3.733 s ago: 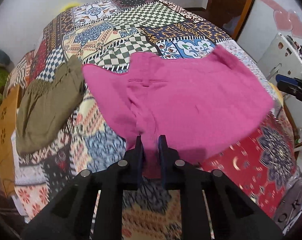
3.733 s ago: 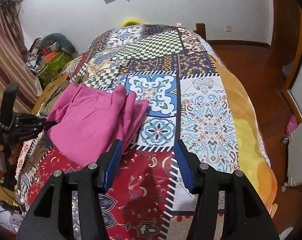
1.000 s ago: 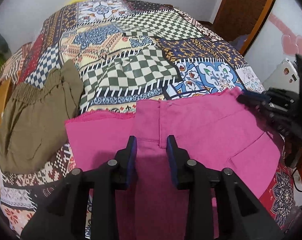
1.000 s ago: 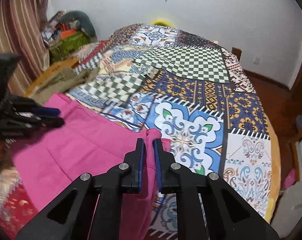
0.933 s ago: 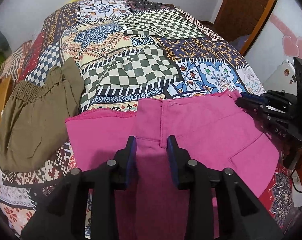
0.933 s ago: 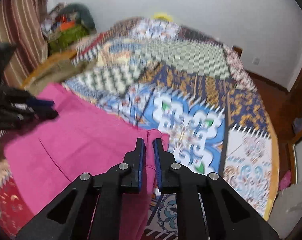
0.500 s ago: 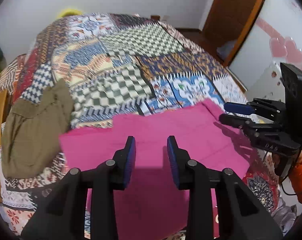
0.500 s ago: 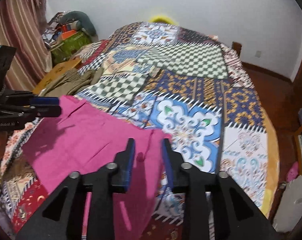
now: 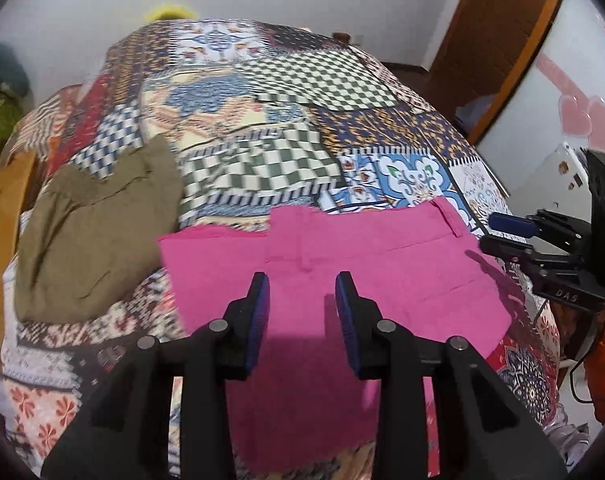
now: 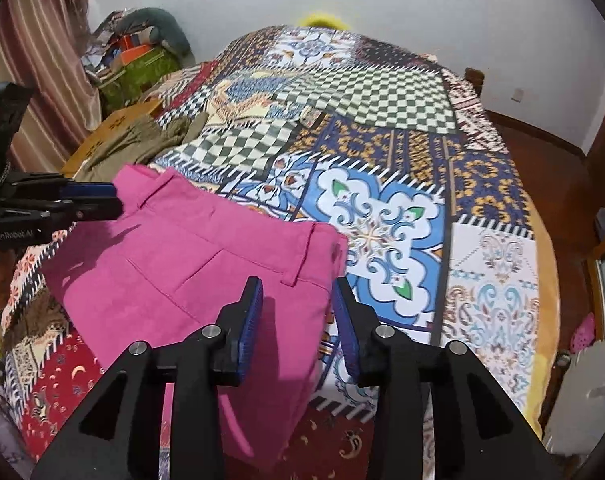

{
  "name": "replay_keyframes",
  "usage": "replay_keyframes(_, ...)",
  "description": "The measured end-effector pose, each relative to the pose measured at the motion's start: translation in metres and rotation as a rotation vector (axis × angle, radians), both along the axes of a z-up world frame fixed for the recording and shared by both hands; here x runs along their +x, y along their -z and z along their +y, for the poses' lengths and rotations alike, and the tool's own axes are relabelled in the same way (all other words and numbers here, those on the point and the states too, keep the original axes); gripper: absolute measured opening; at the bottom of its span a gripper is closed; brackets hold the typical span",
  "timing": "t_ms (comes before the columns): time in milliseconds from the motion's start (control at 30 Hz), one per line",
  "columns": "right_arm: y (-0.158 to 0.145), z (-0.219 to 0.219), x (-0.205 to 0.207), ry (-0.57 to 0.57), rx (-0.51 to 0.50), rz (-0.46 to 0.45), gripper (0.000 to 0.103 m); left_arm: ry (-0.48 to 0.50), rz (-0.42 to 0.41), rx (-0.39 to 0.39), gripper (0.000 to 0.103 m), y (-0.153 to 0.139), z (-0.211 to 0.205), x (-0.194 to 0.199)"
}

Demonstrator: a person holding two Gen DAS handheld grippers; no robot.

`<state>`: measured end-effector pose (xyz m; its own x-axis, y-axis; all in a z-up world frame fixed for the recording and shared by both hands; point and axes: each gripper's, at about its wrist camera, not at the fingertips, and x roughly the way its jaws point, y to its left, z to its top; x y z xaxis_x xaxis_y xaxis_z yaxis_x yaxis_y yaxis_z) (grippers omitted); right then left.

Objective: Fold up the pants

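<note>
The pink pants (image 9: 362, 264) lie folded and flat on the patchwork quilt (image 9: 262, 172), waistband toward the far side. My left gripper (image 9: 302, 312) hovers above their near-left part, open, with nothing between its blue pads. My right gripper (image 10: 296, 312) hangs over the waistband corner of the pants (image 10: 190, 264); its jaws are opening and the cloth lies below them, not pinched. Each wrist view shows the other gripper at the side: the right gripper (image 9: 498, 234) off the pants' right corner, the left gripper (image 10: 98, 200) by their left edge.
An olive garment (image 9: 90, 232) lies on the quilt left of the pants, also seen as the olive garment (image 10: 142, 140). A cardboard box (image 9: 2, 216) sits at the bed's left edge. A white appliance (image 9: 558, 176) and a wooden door (image 9: 498, 40) stand to the right.
The right gripper has let go of the pants' waistband corner and spread its jaws. Both grippers have lifted off the cloth, which now lies flat.
</note>
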<state>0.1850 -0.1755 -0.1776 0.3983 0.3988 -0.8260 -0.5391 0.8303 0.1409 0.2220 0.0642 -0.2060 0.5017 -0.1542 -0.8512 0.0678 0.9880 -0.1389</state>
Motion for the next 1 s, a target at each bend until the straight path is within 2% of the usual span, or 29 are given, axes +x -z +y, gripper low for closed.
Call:
replay_keyframes(133, -0.005, -0.005, -0.009, 0.014, 0.017, 0.005, 0.037, -0.047, 0.020, -0.017, 0.046, 0.002, 0.016, -0.017)
replay_keyframes(267, 0.000, -0.009, -0.015, 0.027, 0.020, 0.033, 0.037, -0.078, 0.059, -0.039, 0.047, 0.011, 0.027, -0.030)
replay_keyframes(467, 0.018, -0.014, -0.019, 0.067, 0.040, 0.129, 0.039, -0.104, 0.108, -0.065, 0.057, 0.027, 0.030, -0.042)
replay_keyframes(567, 0.024, -0.018, -0.019, 0.099, 0.051, 0.132, 0.052, -0.116, 0.125, -0.085, 0.060, 0.033, 0.033, -0.040)
replay_keyframes(767, 0.033, -0.022, -0.009, 0.097, 0.102, 0.195, 0.052, -0.135, 0.130, -0.153, 0.062, 0.039, 0.039, -0.027)
replay_keyframes(1000, 0.044, -0.021, 0.004, 0.106, 0.175, 0.268, 0.052, -0.109, 0.129, -0.160, 0.064, 0.042, 0.031, -0.008)
